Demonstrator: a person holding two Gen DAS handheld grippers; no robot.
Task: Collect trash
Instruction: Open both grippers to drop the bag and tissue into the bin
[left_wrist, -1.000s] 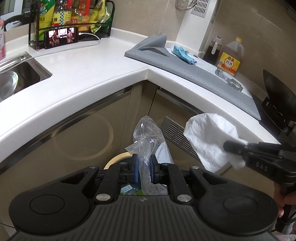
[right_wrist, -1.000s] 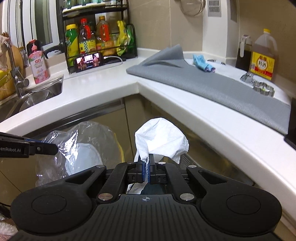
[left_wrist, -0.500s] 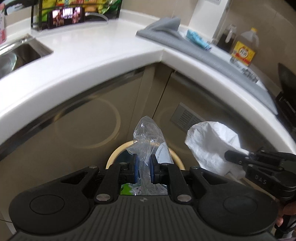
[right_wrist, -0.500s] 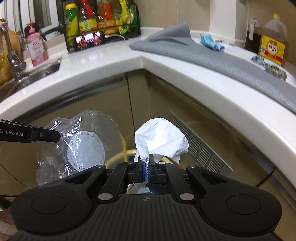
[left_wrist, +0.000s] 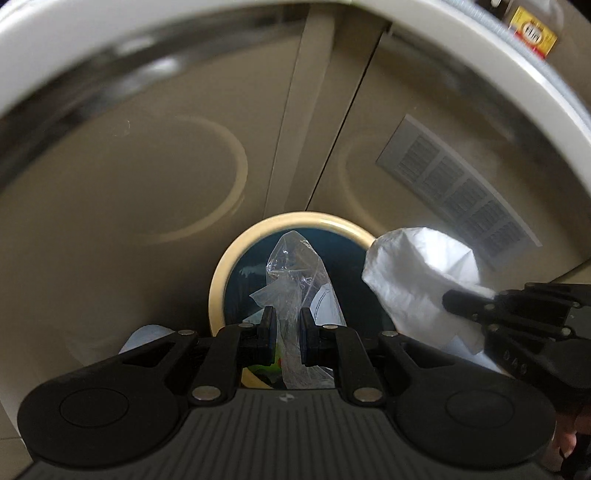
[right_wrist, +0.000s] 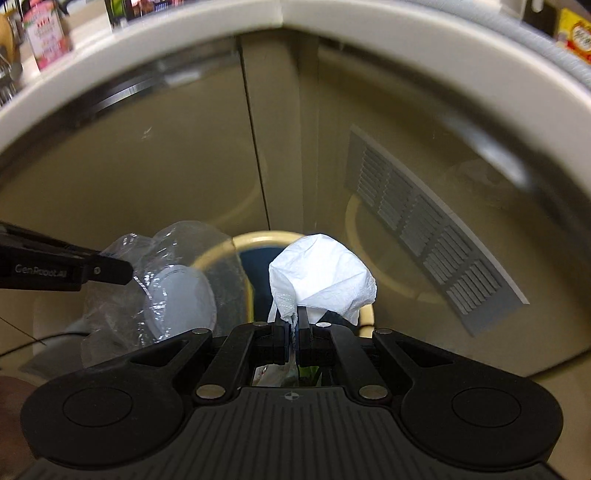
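**Two light scraps held over the bin**

Both grippers point down at a round bin (left_wrist: 218, 280) with a cream rim and a dark inside, standing on the floor in the corner of the beige cabinet fronts (left_wrist: 129, 184) below the white counter edge (right_wrist: 332, 22).

The left gripper (left_wrist: 285, 325) is clamped on a crumpled clear plastic bag (left_wrist: 291, 273). Its jaws stand a little apart because the bunched film fills the gap between the pads. In the right wrist view the bag billows out wide to the left and shows a pale round shape inside, which cannot be identified. In the left wrist view the bag's upper end lies directly over the bin's mouth.

The right gripper (right_wrist: 292, 325) is pinched tight on the twisted neck of a white paper towel (right_wrist: 321, 273), its jaws almost together. The loose body of the towel puffs up above the pads, over the bin's opening and right rim.

Both pieces look very light and soft. The film is probably slippery and springy, so a pinch on a gathered fold, as now, seems the safest hold; a single layer could slide out. The towel is limp and would likely tear if pulled hard, so the bunched neck is the right place to grip.

Being so light, either scrap may cling to a pad or drift past the rim on release. The towel sits nearer the edge, so it looks more at risk.
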